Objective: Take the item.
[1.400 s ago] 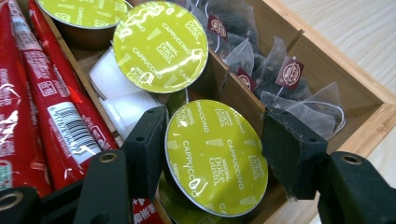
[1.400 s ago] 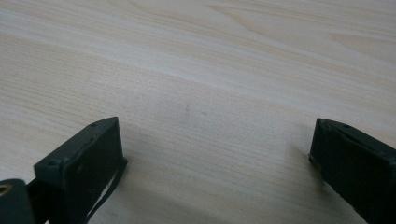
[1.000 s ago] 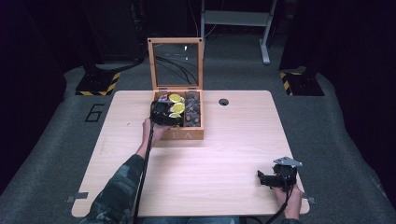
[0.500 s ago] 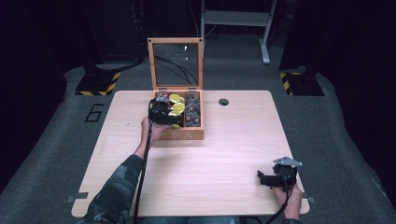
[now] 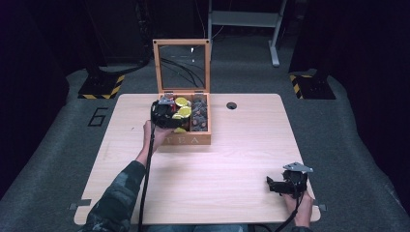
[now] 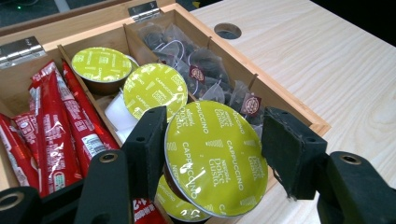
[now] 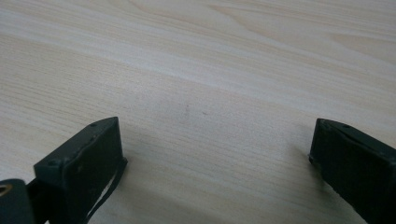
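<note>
Holding: my left gripper [image 6: 212,154] is clamped on a round coffee capsule with a lime-green foil lid [image 6: 215,163], one pad on each side of its rim, lifted just above the middle compartment of the open wooden tea box with a glass-paned lid [image 5: 186,140].
Box edges: the capsule hangs over the near end of that compartment, close to the box's front wall; thin wooden dividers run on both sides of it.
Neighbours: red stick sachets [image 6: 56,126] fill the compartment to one side, dark tea bags [image 6: 196,74] the other; more green-lidded capsules [image 6: 100,65] lie behind and beneath the held one.
Open room: the pale wooden worktop [image 5: 232,164] in front of the box is bare, wide and flat out to its near edge.
Right hand: my right gripper [image 5: 278,186] rests near the worktop's near right corner, well apart from the box, jaws spread wide with nothing between them.
High view adds: the upright lid and a round cable hole [image 5: 231,105] beside the box.
Left gripper view adds: the printing on the capsule lids and sachets.
</note>
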`<state>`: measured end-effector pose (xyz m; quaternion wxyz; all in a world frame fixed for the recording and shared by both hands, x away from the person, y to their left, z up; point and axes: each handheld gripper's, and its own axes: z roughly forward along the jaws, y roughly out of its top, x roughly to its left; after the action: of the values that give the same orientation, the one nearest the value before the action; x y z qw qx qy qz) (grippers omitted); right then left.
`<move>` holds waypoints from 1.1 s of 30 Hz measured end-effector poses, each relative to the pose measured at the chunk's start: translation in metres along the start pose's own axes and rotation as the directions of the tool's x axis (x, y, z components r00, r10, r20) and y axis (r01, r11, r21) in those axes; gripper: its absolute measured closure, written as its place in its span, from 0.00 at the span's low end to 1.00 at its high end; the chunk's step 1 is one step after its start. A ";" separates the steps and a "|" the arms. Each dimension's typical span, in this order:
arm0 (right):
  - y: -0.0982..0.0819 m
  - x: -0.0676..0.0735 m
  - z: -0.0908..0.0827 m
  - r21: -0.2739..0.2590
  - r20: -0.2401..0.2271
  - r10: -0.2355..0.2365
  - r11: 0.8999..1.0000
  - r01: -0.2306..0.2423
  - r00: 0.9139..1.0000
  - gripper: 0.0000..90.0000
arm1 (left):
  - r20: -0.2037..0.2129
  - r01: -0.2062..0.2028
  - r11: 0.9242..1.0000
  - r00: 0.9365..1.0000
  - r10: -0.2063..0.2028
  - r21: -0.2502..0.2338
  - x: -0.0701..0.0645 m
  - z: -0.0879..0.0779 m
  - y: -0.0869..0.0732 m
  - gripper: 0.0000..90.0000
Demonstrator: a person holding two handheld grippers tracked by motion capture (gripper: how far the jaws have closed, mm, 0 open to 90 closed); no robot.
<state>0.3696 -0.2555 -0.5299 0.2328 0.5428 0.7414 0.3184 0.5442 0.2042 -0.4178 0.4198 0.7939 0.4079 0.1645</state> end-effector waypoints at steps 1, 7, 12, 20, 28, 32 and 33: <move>0.000 0.000 0.000 0.002 0.000 0.000 1.000 0.000 1.000 0.02 | -0.001 -0.001 1.000 1.000 0.001 -0.003 -0.001 -0.001 0.000 0.46; 0.000 0.000 0.000 0.000 0.000 -0.001 1.000 0.001 1.000 0.02 | 0.011 -0.003 1.000 1.000 0.003 -0.027 -0.003 -0.011 0.001 0.46; 0.000 0.000 0.000 0.003 -0.002 -0.002 1.000 0.002 1.000 0.02 | 0.012 -0.012 0.999 1.000 0.013 -0.045 -0.005 -0.020 0.002 0.46; 0.000 0.000 0.000 0.001 -0.002 -0.001 1.000 0.001 1.000 0.02 | 0.002 -0.027 0.998 1.000 0.027 -0.056 -0.008 -0.033 0.004 0.46; 0.000 0.000 0.000 0.001 -0.002 -0.001 1.000 0.001 1.000 0.02 | 0.003 -0.043 0.996 0.999 0.043 -0.074 -0.011 -0.048 0.004 0.46; 0.000 0.000 0.000 0.001 -0.001 0.000 1.000 0.000 1.000 0.02 | 0.002 -0.046 0.995 0.999 0.046 -0.087 -0.011 -0.056 0.002 0.46; 0.000 0.000 0.000 0.001 -0.002 -0.001 1.000 0.001 1.000 0.02 | 0.003 -0.045 0.995 0.999 0.046 -0.089 -0.010 -0.058 0.001 0.46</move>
<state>0.3695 -0.2557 -0.5298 0.2321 0.5423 0.7421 0.3184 0.5039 0.2264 -0.3817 0.4518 0.7841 0.3808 0.1897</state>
